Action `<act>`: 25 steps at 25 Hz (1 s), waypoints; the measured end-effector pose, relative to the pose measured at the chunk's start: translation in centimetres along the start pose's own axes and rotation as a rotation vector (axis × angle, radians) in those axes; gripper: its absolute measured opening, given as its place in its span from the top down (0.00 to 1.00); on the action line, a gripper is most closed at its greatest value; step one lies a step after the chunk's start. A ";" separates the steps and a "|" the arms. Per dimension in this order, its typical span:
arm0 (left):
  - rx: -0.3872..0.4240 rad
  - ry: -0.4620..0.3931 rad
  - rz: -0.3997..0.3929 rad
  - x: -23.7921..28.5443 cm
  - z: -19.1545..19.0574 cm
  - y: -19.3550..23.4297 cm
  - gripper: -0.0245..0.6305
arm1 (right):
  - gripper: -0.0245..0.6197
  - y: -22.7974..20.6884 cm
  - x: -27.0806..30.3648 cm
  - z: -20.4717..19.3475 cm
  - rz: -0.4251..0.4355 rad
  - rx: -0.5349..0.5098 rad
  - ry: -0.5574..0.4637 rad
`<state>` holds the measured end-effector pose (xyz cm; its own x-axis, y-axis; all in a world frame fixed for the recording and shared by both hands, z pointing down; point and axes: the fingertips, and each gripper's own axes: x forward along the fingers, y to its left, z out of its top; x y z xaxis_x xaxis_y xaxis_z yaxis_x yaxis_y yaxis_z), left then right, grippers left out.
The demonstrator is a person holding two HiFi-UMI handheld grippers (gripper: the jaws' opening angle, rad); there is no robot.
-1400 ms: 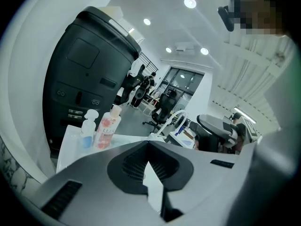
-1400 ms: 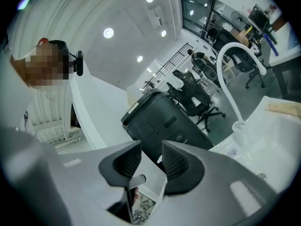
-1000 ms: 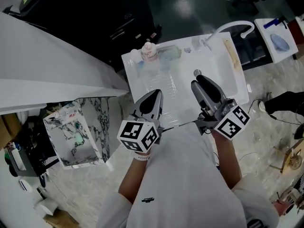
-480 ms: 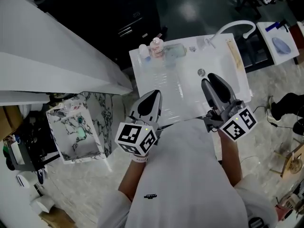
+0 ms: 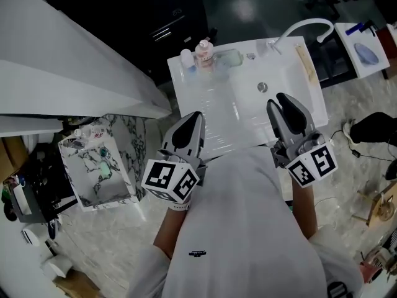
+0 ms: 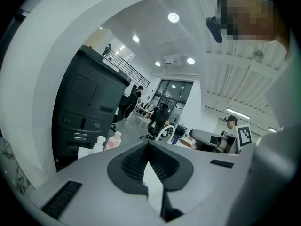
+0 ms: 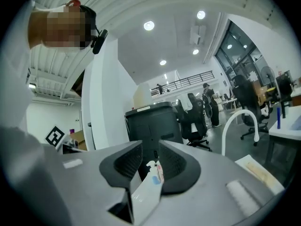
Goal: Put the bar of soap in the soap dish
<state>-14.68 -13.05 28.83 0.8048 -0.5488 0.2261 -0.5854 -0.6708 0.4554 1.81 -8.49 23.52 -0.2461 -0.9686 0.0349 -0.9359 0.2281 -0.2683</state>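
A white sink unit [image 5: 211,113] lies ahead of me. On its back ledge a pale green, translucent thing [image 5: 228,58] sits beside a pink-filled bottle [image 5: 203,53]; from here I cannot tell soap from dish. My left gripper [image 5: 191,118] [image 6: 148,145] hangs over the near left edge of the sink, shut and with nothing in it. My right gripper [image 5: 282,103] [image 7: 149,147] hovers over the near right part of the basin, open, with only the far bottles [image 7: 155,169] showing through its gap.
A white curved faucet [image 5: 307,27] [image 7: 237,126] rises at the sink's back right, and a drain [image 5: 262,87] sits in the basin. A tan strip [image 5: 305,70] lies along the right rim. A marble-patterned box [image 5: 99,166] stands to the left, a dark cabinet [image 5: 155,17] behind.
Both grippers have drawn back from the sink toward my body and risen a little. The right gripper has rolled, turning its marker cube more toward the camera. Neither jaw gap visibly changed.
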 end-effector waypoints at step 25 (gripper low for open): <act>0.020 -0.003 0.011 -0.4 -0.2 -0.3 0.95 | 0.94 0.6 -1.2 -1.3 -0.009 -0.029 0.080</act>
<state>-14.78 -12.50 28.75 0.7978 -0.5580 0.2284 -0.5963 -0.6745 0.4353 1.24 -7.03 24.62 -0.2559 -0.9600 0.1139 -0.9449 0.2235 -0.2393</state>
